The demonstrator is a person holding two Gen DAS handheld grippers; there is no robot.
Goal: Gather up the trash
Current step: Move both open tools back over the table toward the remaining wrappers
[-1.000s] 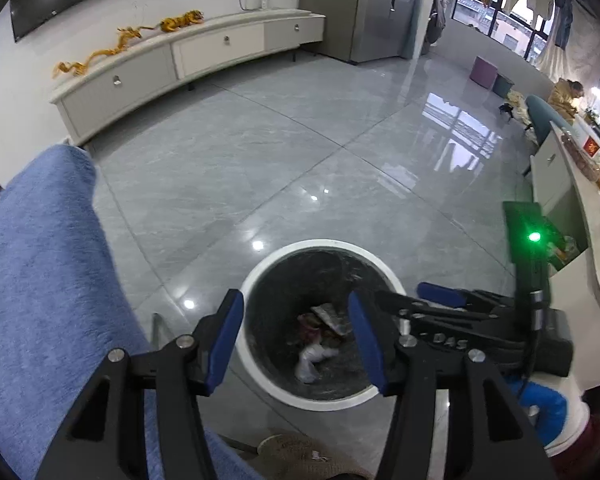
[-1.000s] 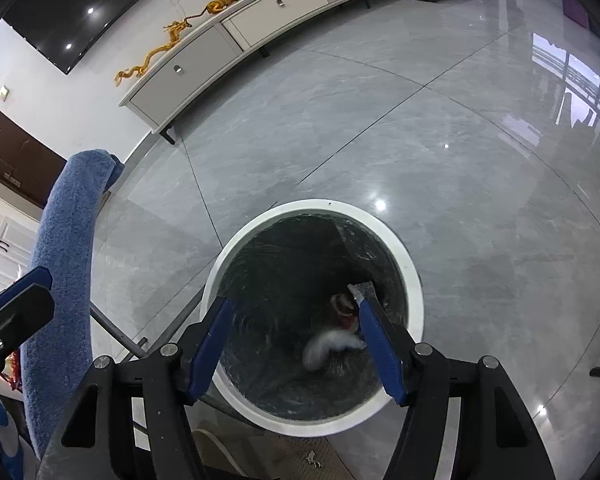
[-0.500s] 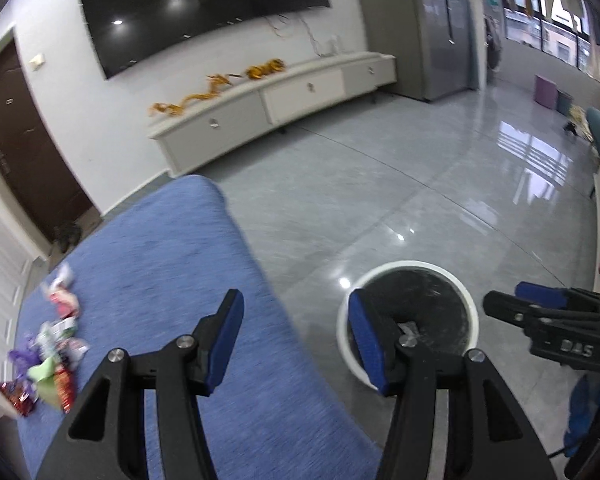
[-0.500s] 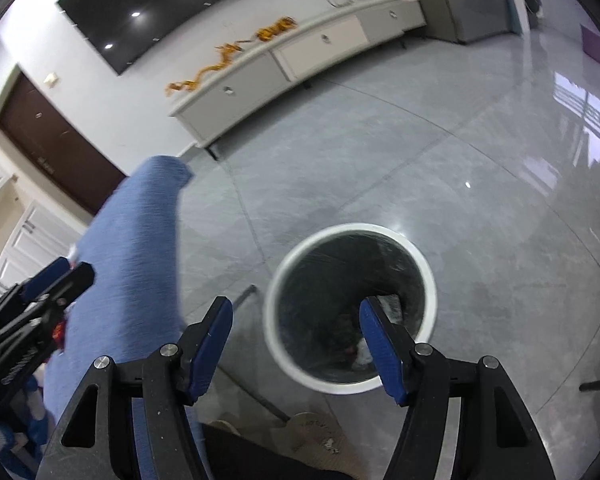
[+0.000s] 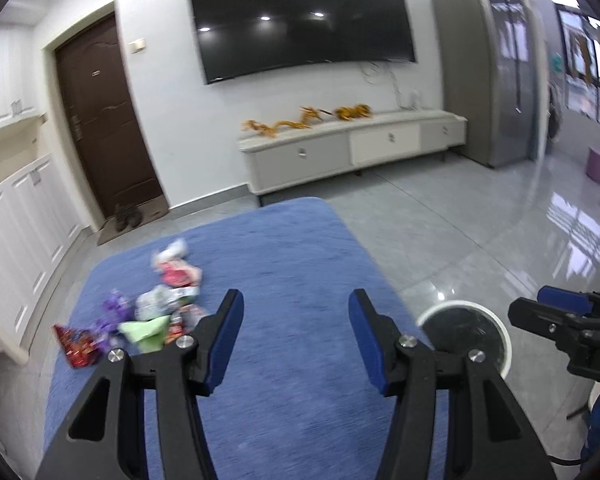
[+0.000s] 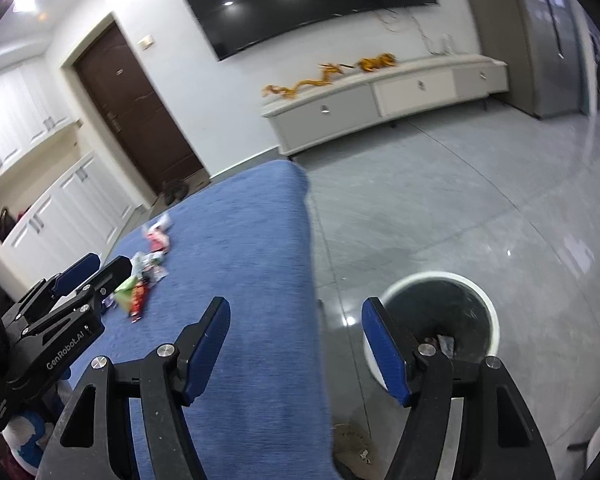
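A pile of snack wrappers (image 5: 148, 316) lies on the blue-covered table (image 5: 300, 264), left of my left gripper (image 5: 296, 330), which is open and empty above the cloth. The wrappers also show in the right wrist view (image 6: 148, 268). A white-rimmed trash bin (image 5: 466, 334) with a dark liner stands on the floor to the right of the table. My right gripper (image 6: 296, 340) is open and empty, straddling the table edge, with the bin (image 6: 440, 316) behind its right finger. Some trash lies inside the bin (image 6: 442, 344).
A grey tiled floor (image 6: 460, 208) spreads to the right. A low white TV cabinet (image 5: 352, 152) stands along the far wall under a television. A brown door (image 5: 108, 120) and white cupboards are at the left. A refrigerator (image 5: 496, 68) stands far right.
Both grippers have lifted and swung left from above the bin toward the blue table. The wrapper pile has come into view. Both stay open and empty.
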